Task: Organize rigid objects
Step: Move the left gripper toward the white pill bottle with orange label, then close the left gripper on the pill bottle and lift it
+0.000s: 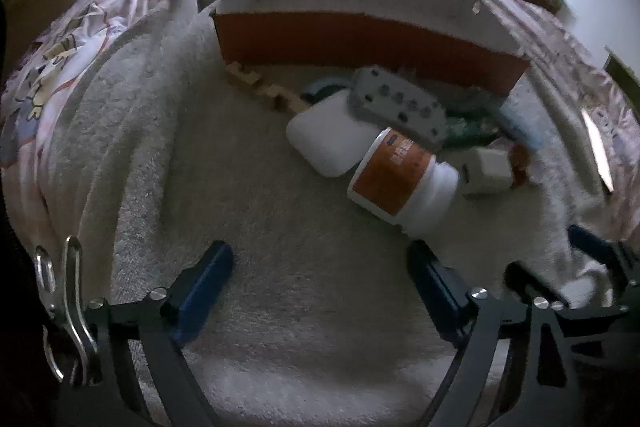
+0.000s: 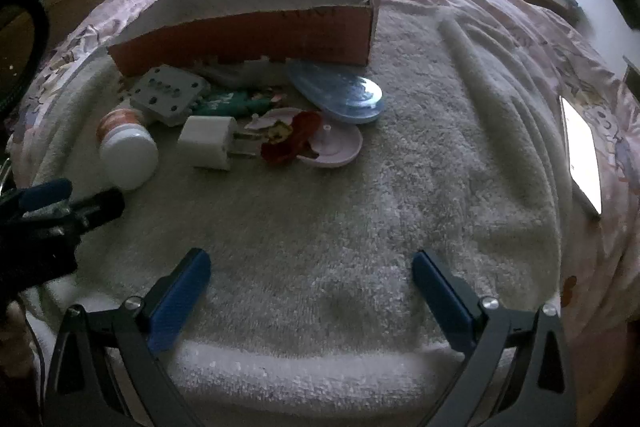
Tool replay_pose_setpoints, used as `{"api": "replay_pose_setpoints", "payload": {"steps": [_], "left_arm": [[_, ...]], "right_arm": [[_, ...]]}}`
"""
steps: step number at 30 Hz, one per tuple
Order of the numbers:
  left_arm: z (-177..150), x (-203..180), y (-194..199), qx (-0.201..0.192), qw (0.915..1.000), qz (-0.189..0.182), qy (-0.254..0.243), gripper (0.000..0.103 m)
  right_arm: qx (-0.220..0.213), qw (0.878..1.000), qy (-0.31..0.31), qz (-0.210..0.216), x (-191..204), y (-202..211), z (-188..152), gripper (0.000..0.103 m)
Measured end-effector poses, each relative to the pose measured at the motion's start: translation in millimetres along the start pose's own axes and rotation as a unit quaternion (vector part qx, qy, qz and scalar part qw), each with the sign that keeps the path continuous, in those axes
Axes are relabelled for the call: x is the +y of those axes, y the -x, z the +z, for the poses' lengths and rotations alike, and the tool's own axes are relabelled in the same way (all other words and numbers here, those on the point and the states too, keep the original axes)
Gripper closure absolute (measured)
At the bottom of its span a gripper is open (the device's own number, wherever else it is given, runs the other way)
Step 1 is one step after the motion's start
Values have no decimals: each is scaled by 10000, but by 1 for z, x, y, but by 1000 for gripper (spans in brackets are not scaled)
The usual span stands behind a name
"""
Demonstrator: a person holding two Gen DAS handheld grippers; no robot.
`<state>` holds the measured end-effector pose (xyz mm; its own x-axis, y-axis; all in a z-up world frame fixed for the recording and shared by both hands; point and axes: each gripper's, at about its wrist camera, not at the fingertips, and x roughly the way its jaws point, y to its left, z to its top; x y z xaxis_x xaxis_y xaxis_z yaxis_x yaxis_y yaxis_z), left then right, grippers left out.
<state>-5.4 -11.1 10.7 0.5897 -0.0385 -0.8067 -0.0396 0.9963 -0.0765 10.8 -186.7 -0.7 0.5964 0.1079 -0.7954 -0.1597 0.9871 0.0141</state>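
Rigid clutter, from the white orange-labelled plastic bottle point(image 1: 400, 179) to the white plug adapter point(image 2: 208, 143), lies on the towel-covered bed point(image 2: 400, 187) outside the seemingly empty orange cardboard box point(image 2: 260, 35), so I've nothing sorted, both grippers' fingers point(image 1: 208, 283) point(image 2: 180, 291) spread, holding nothing.

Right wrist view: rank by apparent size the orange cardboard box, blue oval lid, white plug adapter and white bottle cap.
1. orange cardboard box
2. blue oval lid
3. white plug adapter and white bottle cap look alike; not ranked.

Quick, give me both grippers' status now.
Left gripper: open, holding nothing, near the bottle.
Right gripper: open, holding nothing, over the towel.
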Motion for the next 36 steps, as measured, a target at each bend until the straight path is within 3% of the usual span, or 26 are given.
{"api": "replay_pose_setpoints", "payload": {"steps": [7,20,23,25,36], "left_arm": [[5,-21,16,-377,9988,-50,-305,16],[13,-32,2,-340,9974,-66,-626,33],[13,-32,3,-357,9970,-122,-670,39],[13,-32,3,-355,9966,-173,-716,50],[10,-16,14,-362,9974,-229,-577,50]], "right_arm": [[-50,9999,-48,82,-2,2,-1,0],[-60,9999,-63,83,-2,2,-2,0],[-62,9999,-59,86,-3,2,-2,0],[-62,9999,-58,88,-3,2,-2,0],[-67,9999,-53,90,-2,2,-3,0]]}}
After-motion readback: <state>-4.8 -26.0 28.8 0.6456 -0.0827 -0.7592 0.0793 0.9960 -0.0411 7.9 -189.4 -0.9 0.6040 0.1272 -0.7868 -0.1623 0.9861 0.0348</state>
